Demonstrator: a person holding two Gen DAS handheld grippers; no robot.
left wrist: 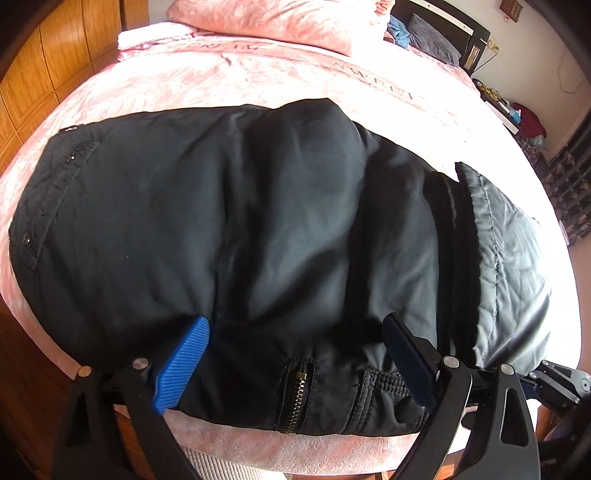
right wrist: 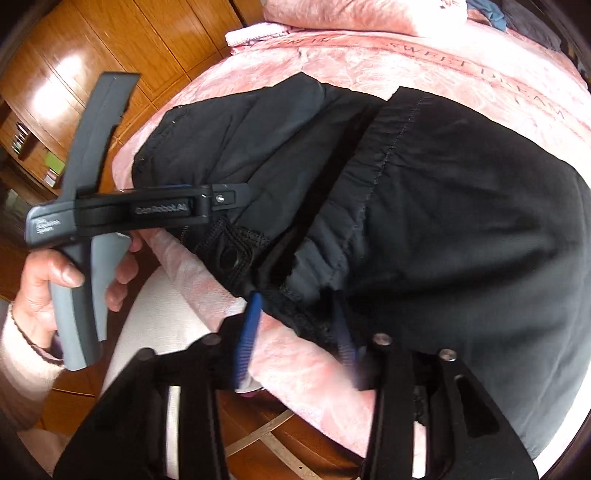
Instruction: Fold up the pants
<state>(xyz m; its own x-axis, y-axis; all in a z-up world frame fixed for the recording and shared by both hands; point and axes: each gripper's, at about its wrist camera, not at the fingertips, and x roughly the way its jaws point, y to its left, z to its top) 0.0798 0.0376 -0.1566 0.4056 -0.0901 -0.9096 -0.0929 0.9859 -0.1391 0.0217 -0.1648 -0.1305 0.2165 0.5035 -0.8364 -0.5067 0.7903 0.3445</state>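
Observation:
Black padded pants (left wrist: 258, 221) lie folded over on the pink bed (left wrist: 258, 77), waistband and zipper (left wrist: 293, 398) at the near edge. My left gripper (left wrist: 295, 354) is open, its blue pads (left wrist: 181, 365) spread wide over the waistband, holding nothing. In the right wrist view the pants (right wrist: 461, 221) fill the right side. My right gripper (right wrist: 299, 332) is open, its blue fingers (right wrist: 247, 343) on either side of the gathered hem edge at the bed's near edge. The left gripper's body (right wrist: 147, 210) shows there, held in a hand (right wrist: 48, 288).
Pink folded blankets (left wrist: 277, 18) and a white-pink towel (left wrist: 155, 35) lie at the far end of the bed. Wooden wardrobes (right wrist: 92, 55) stand to the left. A cluttered shelf (left wrist: 524, 118) stands at the right. Wooden floor (right wrist: 277, 435) shows below the bed edge.

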